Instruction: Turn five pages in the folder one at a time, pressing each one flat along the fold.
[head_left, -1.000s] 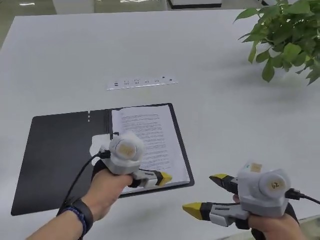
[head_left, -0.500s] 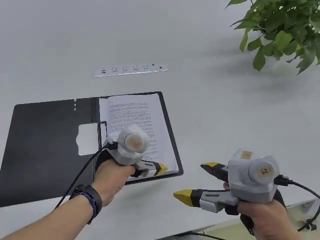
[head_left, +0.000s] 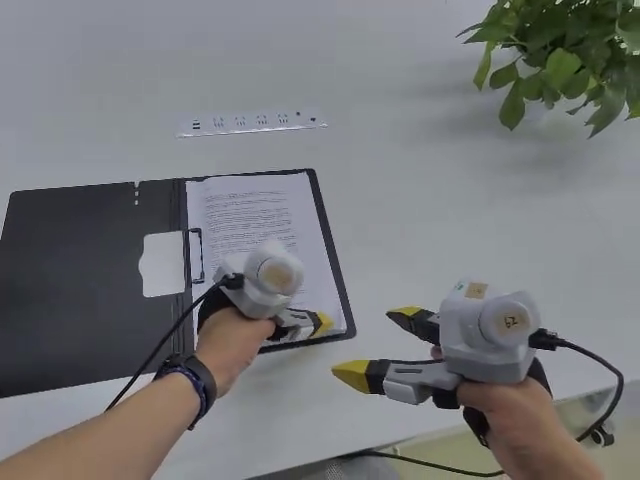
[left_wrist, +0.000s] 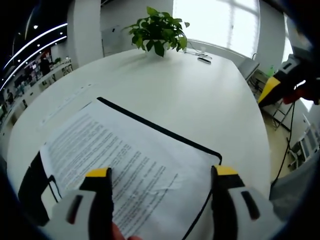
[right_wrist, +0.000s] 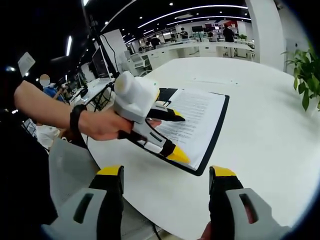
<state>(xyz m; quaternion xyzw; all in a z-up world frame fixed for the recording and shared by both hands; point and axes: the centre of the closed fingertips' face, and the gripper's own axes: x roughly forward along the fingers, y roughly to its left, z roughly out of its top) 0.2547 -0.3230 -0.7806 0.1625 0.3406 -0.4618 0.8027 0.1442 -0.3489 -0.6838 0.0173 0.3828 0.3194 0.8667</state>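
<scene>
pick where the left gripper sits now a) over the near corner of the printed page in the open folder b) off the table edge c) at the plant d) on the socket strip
A: the open jaws of the left gripper straddle the printed page near a corner of the black folder, while the plant stands far across the table.

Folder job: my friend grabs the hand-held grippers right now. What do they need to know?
Left hand-held gripper: open, over the near right corner of the printed page, gripping nothing.
Right hand-held gripper: open, empty, above the table right of the folder.
Folder lies open; the page lies flat.
Done: cannot tell how many pages are turned.
To do: probably pinch the corner, turn the page, press along the fold.
</scene>
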